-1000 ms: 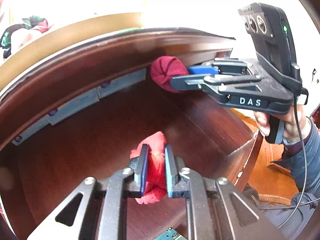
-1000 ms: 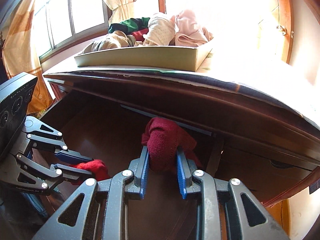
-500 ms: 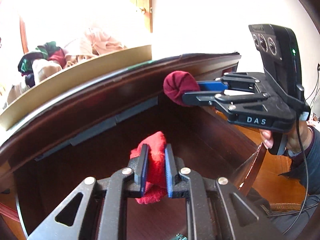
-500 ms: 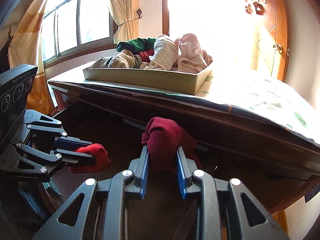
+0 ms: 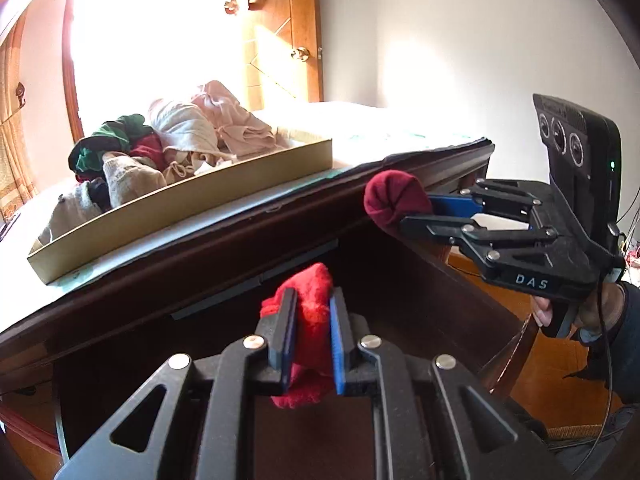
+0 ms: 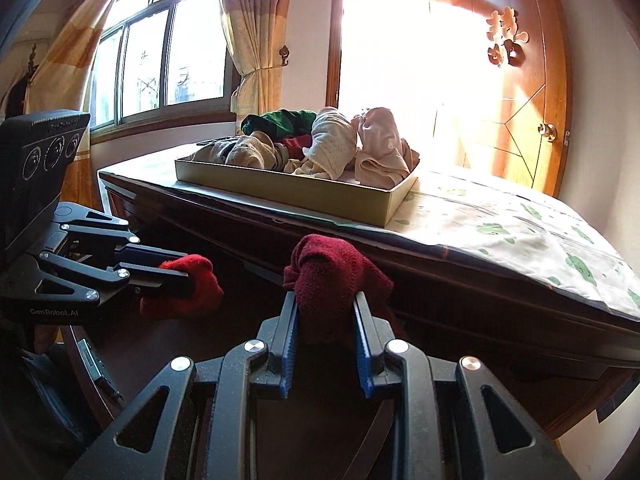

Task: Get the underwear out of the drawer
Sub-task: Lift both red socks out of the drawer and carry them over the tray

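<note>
My left gripper point(image 5: 313, 300) is shut on a bright red rolled underwear point(image 5: 310, 320), held above the open dark wooden drawer point(image 5: 420, 308). In the right wrist view that same left gripper point(image 6: 188, 272) shows at the left with the bright red roll point(image 6: 188, 288). My right gripper point(image 6: 326, 304) is shut on a dark maroon rolled underwear point(image 6: 332, 280). From the left wrist it appears at the right as the right gripper point(image 5: 416, 212) with the maroon roll point(image 5: 394, 200), level with the dresser top edge point(image 5: 280, 208).
A shallow cardboard box point(image 5: 192, 196) on the dresser top holds several folded garments point(image 6: 332, 148). A leaf-patterned cloth point(image 6: 520, 232) covers the top at the right. A window with curtains point(image 6: 168, 60) and a wooden door point(image 6: 516, 92) stand behind. A person's hand point(image 5: 560, 312) holds the right gripper.
Both grippers have risen out of the drawer with their rolls and tilted upward, so the box and room behind come into view.
</note>
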Available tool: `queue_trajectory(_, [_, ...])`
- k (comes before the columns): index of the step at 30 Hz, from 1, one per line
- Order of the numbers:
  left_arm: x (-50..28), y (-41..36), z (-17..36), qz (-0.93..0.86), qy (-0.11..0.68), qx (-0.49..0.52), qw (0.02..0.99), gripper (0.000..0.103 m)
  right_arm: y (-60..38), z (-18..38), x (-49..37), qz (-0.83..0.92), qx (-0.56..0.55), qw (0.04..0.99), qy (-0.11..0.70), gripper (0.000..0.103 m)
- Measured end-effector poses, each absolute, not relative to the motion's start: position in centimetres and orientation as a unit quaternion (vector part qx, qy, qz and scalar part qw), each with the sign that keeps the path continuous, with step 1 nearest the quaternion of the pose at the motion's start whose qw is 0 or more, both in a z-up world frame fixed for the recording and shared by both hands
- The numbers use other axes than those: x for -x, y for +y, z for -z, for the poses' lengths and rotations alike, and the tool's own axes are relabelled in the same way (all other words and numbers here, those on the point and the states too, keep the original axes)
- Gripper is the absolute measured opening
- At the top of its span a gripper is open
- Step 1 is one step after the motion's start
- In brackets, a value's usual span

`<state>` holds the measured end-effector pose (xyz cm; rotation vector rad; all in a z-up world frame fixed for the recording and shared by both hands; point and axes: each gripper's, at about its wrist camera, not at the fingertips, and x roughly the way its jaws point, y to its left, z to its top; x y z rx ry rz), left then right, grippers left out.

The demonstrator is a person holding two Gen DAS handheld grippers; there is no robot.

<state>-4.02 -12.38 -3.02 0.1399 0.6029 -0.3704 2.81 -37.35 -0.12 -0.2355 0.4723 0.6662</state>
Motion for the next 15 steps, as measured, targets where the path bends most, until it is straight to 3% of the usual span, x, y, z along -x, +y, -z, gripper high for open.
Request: queue_trajectory(15, [2.7, -10.2, -1.7, 0.156, 0.240, -0.075, 0.955, 0.013, -35.9, -3.7, -3.3, -0.331, 0.120, 0.916, 0.193, 0.027])
